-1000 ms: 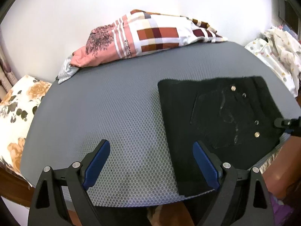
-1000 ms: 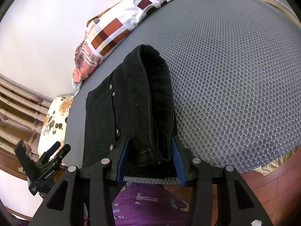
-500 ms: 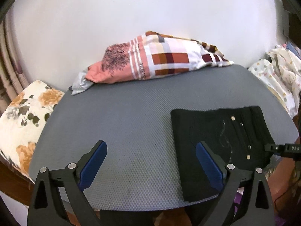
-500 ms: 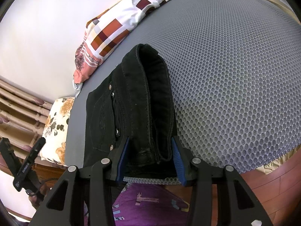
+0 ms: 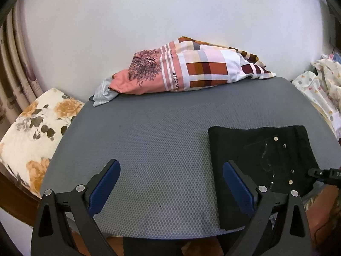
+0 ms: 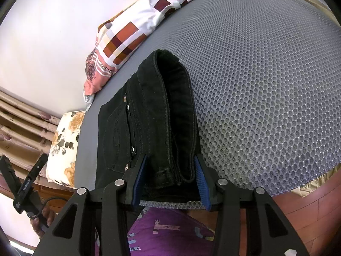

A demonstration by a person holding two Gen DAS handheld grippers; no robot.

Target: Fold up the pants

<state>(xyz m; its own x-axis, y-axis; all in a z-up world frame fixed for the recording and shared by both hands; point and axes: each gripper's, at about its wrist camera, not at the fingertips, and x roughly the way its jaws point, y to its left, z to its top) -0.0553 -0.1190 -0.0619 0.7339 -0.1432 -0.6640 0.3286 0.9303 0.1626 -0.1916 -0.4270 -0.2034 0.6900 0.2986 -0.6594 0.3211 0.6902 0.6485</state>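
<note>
The black pants [image 5: 255, 149] lie folded into a thick rectangle on the near right part of the grey mesh mat [image 5: 159, 128], rivets and a back pocket facing up. My left gripper [image 5: 170, 164] hovers over the mat just left of the pants, jaws wide and empty, its right finger over the pants' left edge. My right gripper [image 6: 170, 160] is shut on the thick folded waistband end of the pants [image 6: 149, 106] at the mat's near edge. In the right wrist view the left gripper [image 6: 27, 183] shows at the far left, held by a hand [image 6: 42, 219].
A checked pink and white pillow [image 5: 191, 72] lies along the mat's far edge against the white wall. A floral cushion [image 5: 38, 123] sits off the left side, spotted white cloth [image 5: 319, 85] off the right. Purple fabric [image 6: 170, 230] shows below the near edge.
My left gripper has lifted and drawn back from the pants, so more wall and pillow show, and its jaws spread slightly. The right gripper and the pants have not moved.
</note>
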